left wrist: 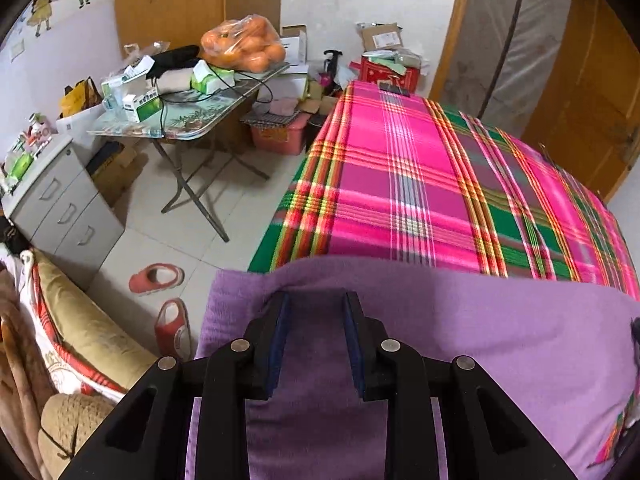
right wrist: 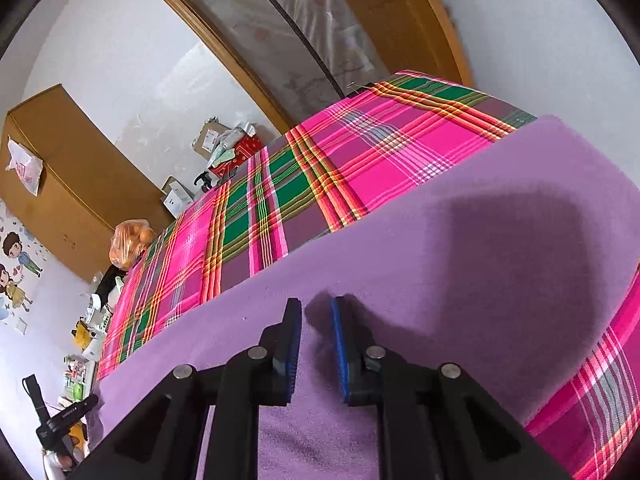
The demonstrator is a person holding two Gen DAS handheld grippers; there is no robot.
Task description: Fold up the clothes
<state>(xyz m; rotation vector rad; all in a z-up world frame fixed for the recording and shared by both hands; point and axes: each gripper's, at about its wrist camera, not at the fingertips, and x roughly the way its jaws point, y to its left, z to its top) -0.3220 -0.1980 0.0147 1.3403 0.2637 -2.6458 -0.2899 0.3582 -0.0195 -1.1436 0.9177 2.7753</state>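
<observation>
A purple garment (left wrist: 480, 320) lies spread across the near part of a bed covered by a pink and green plaid sheet (left wrist: 400, 180). My left gripper (left wrist: 316, 300) is at the garment's left corner, shut on a fold of the cloth. The fabric humps over its fingertips, and the corner hangs out past the bed's edge above the floor. In the right wrist view the same garment (right wrist: 400, 240) runs as a broad band over the plaid sheet (right wrist: 320, 168). My right gripper (right wrist: 316, 304) is shut on a ridge of it, with cloth filling the narrow gap between its blue pads (right wrist: 338, 340).
Left of the bed stands a folding table (left wrist: 192, 124) piled with boxes and a bag of oranges (left wrist: 240, 44). A grey drawer cabinet (left wrist: 64, 208), red slippers (left wrist: 156, 278) on the tiled floor and cushions (left wrist: 80, 320) are nearby. A wooden door (left wrist: 580, 100) is behind the bed.
</observation>
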